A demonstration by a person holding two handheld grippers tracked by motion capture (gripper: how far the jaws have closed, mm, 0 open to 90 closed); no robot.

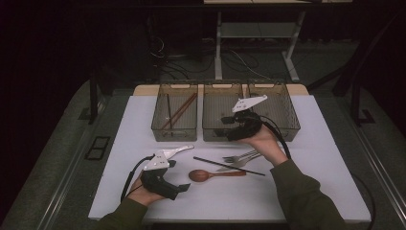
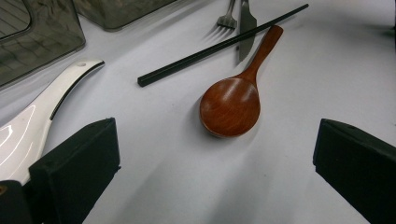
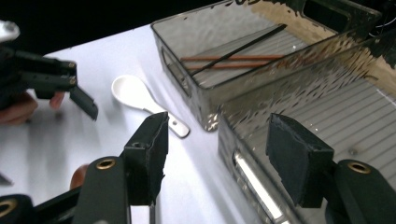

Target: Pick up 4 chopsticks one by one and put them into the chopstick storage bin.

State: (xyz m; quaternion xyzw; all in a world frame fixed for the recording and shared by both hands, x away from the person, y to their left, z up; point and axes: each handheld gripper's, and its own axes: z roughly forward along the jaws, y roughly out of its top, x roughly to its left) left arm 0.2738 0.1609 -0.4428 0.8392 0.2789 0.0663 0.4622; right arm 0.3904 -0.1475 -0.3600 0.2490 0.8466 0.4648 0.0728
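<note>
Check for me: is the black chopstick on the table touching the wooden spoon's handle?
Touching. In the left gripper view the black chopstick lies straight across the handle of the wooden spoon, with no gap showing where they cross.

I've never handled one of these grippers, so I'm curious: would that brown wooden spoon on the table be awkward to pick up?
Probably a bit. The wooden spoon looks rigid and likely light. Its glossy finish could slip between the pads. The rounded bowl may rock if nudged, and the black chopstick lies across its handle, so lifting it might drag that along.
</note>
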